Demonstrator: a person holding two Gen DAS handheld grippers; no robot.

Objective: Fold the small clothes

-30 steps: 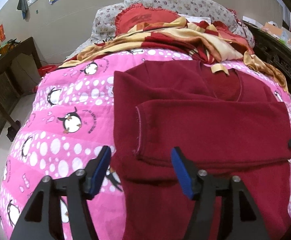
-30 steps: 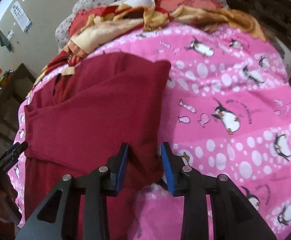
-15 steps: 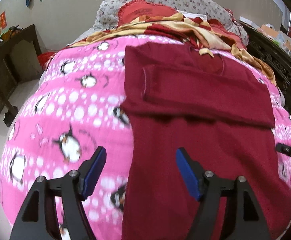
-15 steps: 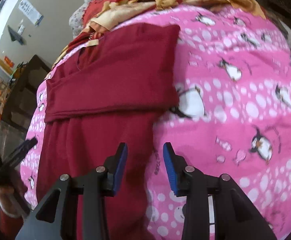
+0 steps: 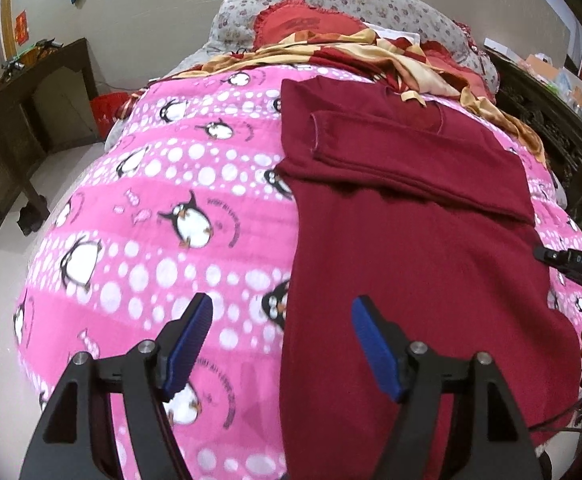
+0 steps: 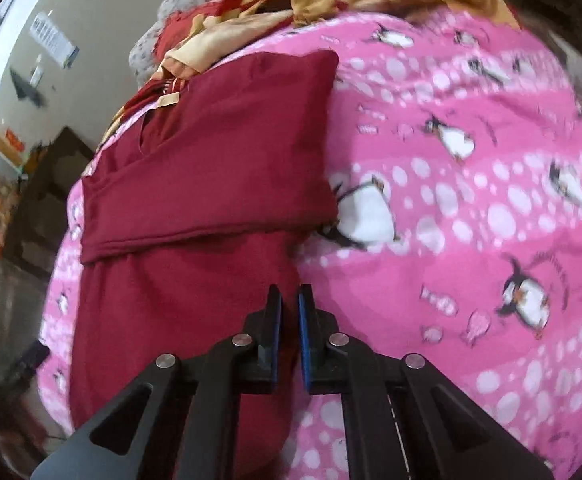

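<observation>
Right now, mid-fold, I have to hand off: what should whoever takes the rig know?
Left gripper: open, holding nothing, over the left edge of the maroon sweater.
Right gripper: jaws have just closed, pinching the sweater's right edge.
Sweater lies on the pink penguin quilt, neck away from you.
Done: sleeves folded across the chest.
Left: likely grip the left edge, then fold the bottom up toward the neck.

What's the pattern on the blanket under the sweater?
Pink blanket with white dots and penguins, clearest in the left wrist view.
</observation>
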